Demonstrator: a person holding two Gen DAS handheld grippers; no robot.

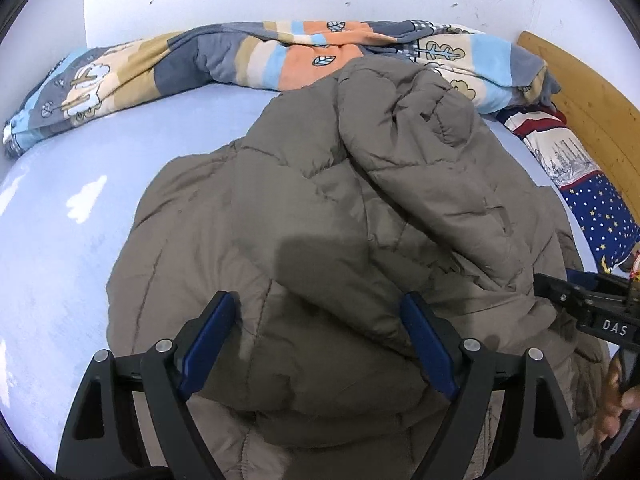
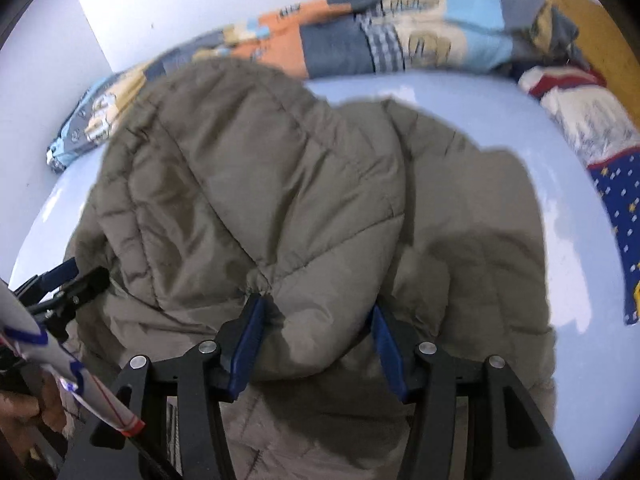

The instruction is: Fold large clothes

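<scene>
Straddling a puffy fold of the jacket [image 1: 320, 208] at 6 o'clock in its view, the left gripper [image 1: 318, 320] has its jaws wide, blue pads on either side of the bulge without pinching it. The right gripper [image 2: 316, 320] sits the same way in its own view, jaws spread around a rounded hump of quilted cloth; whether the pads press the fabric I cannot tell. Each tool shows in the other's view, low at 3 o'clock on the left camera and 9 o'clock on the right, so the two work close together at the near edge.

The jacket lies on the pale blue bed [image 1: 60, 240], bunched and doubled over itself. One thick flap, maybe a sleeve or side panel, is laid across the body; I judge the fold as begun but far from tidy, with squaring and a final halving left. Its long axis runs from 6 toward 12 o'clock, away from the grippers. Which end is the collar is unclear.

Beyond it, at 12 o'clock, a patchwork quilt [image 1: 260, 56] lies along the wall, and a starred pillow [image 1: 600, 208] sits at 3 o'clock by the wooden headboard [image 1: 592, 96].
</scene>
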